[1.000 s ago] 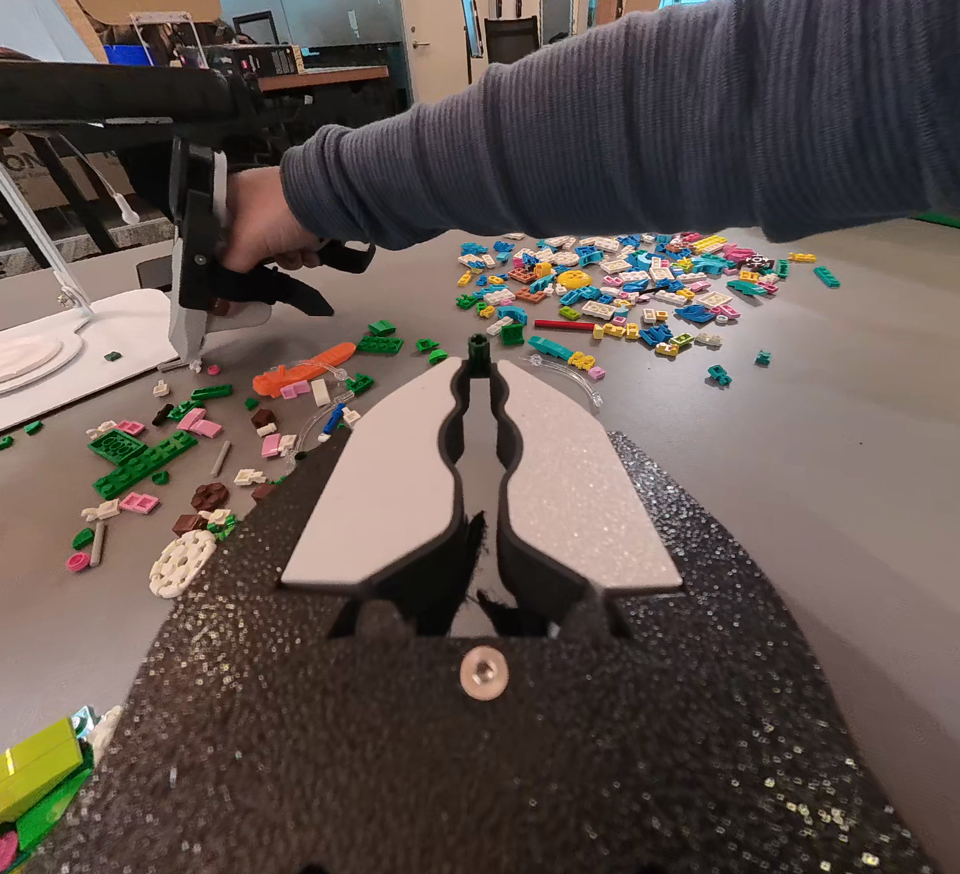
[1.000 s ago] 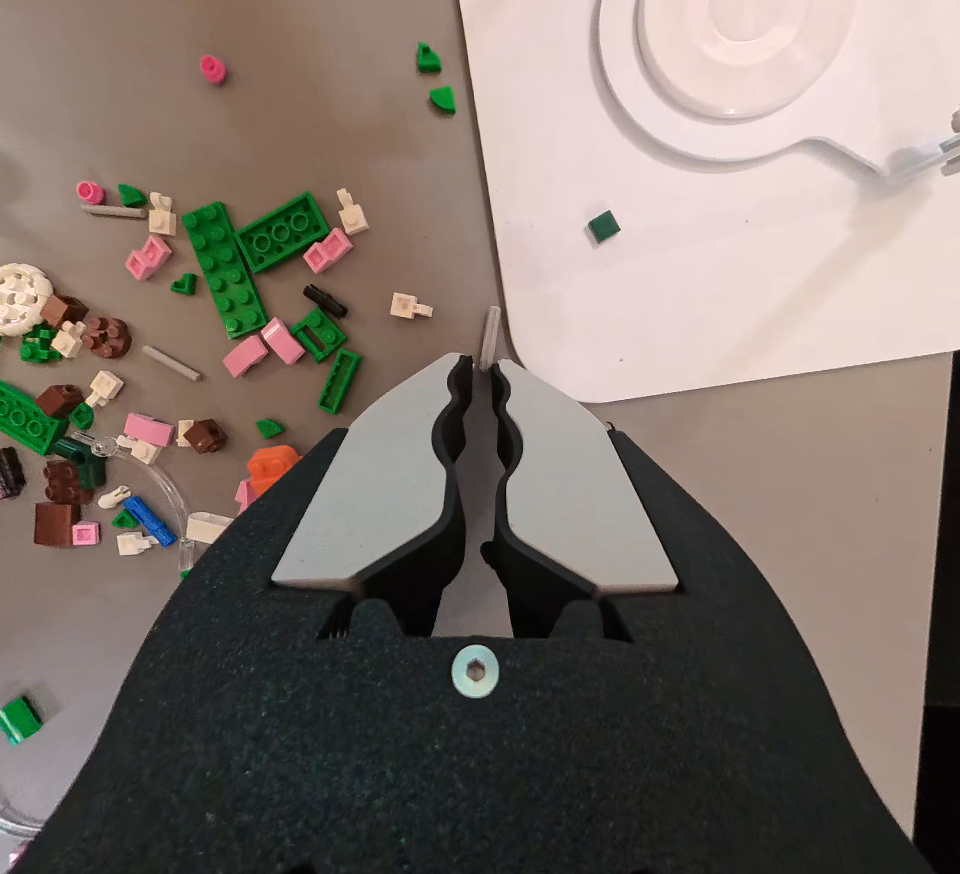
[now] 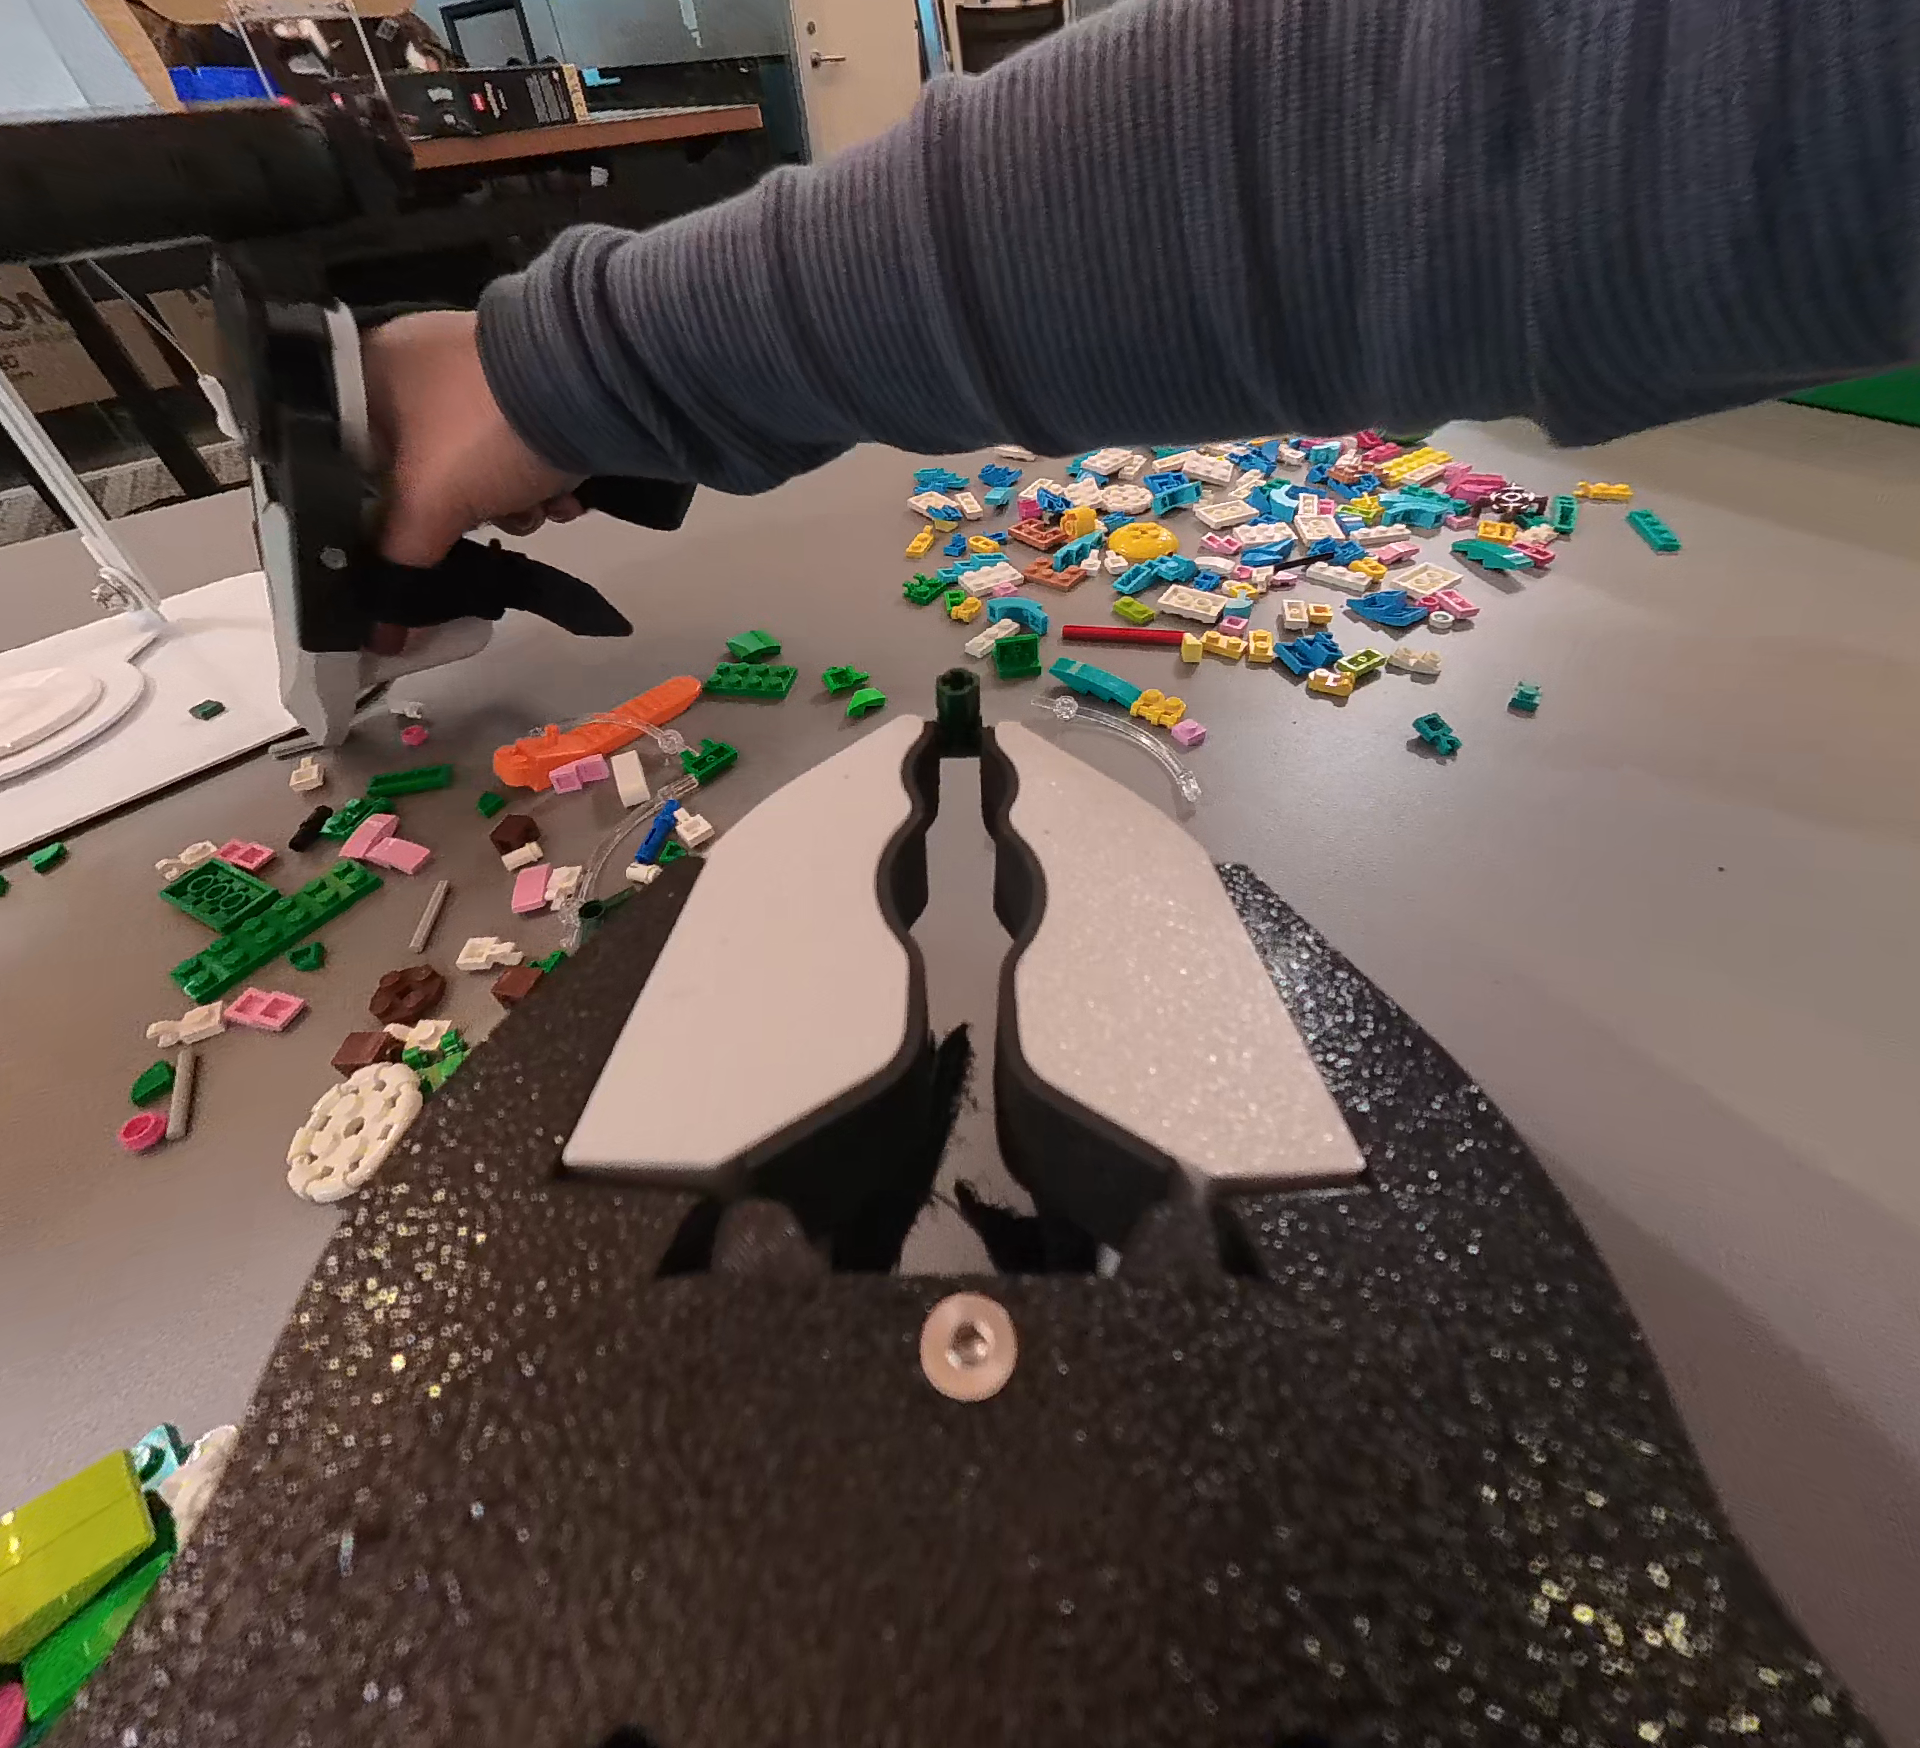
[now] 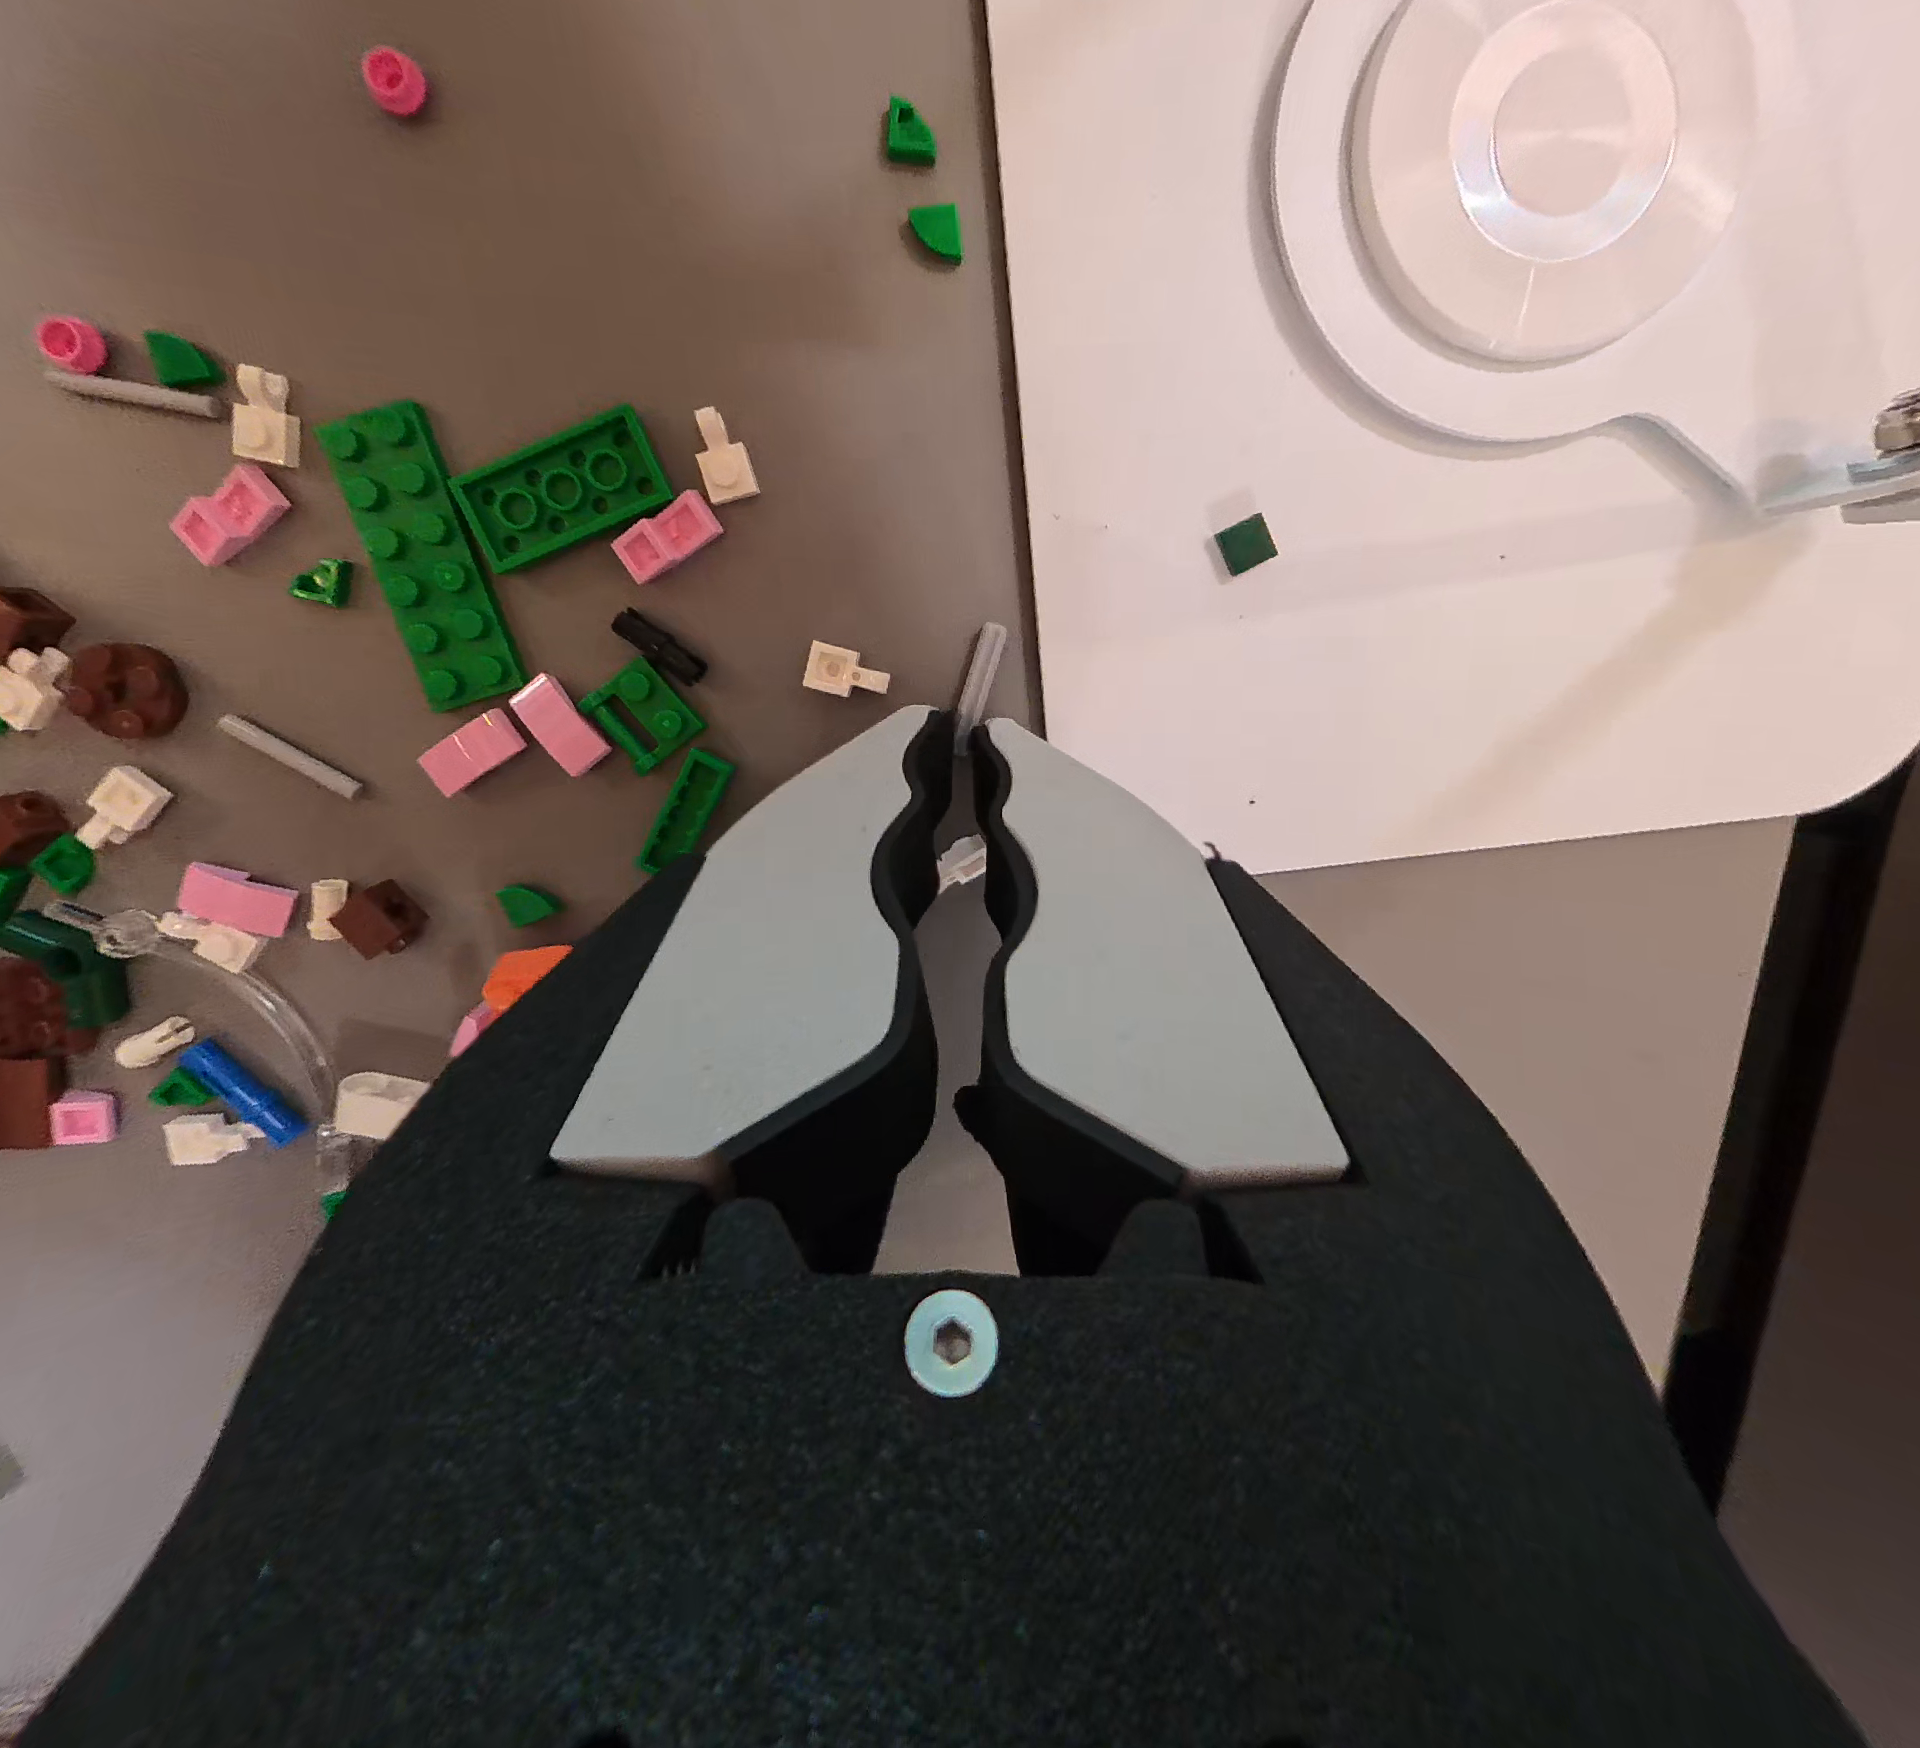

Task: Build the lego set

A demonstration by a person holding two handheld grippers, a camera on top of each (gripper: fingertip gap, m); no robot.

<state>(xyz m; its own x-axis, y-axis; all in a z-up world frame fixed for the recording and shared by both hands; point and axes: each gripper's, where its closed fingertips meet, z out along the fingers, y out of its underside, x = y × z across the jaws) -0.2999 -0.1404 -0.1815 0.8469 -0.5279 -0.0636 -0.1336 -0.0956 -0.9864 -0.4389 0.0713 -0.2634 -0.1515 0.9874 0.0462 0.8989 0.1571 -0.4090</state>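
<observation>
My left gripper [image 3: 957, 730] is shut on a small dark green round piece [image 3: 956, 699] and holds it above the grey table. My right gripper [image 4: 964, 730] points down at the table beside the white board [image 4: 1455, 711]. Its tips are closed on a thin grey rod [image 4: 980, 678] that sticks out ahead of them. The right gripper also shows in the left wrist view [image 3: 330, 727], held by a hand in a grey sleeve [image 3: 1143, 244]. Green plates [image 4: 416, 555] and pink, white and brown pieces lie to its left.
A large pile of coloured pieces [image 3: 1247, 545] lies far right. An orange brick separator [image 3: 592, 732] and a clear curved piece [image 3: 1122, 742] lie mid-table. A clear domed stand [image 4: 1558, 171] and a dark green tile [image 4: 1244, 543] sit on the white board. The table edge [image 4: 1818, 971] is close on the right.
The grey rod has tilted slightly between the right fingertips, and the right gripper has shifted a little. The left gripper still holds the dark green piece in much the same place.
</observation>
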